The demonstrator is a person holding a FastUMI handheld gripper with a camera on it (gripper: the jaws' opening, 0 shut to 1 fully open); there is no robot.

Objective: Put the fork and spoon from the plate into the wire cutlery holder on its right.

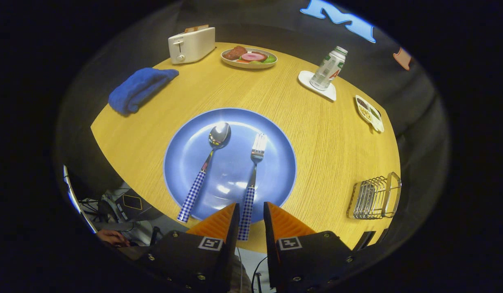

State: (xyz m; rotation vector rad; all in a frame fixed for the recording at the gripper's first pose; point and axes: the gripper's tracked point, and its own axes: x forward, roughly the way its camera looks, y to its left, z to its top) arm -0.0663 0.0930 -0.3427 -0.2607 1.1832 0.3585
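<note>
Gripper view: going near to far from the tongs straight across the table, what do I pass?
Tongs, open around the fork handle → blue plate holding the fork, with the spoon beside it → bare wooden table → plate of food at the far edge.

Fork [253,175] handle end between hand-held gripper [251,215] fingers, contact unclear.

bright overhead light glares off the plate [186,154] and spoon [218,136] bowl (sharp centre); fisheye bends the edges.
</note>
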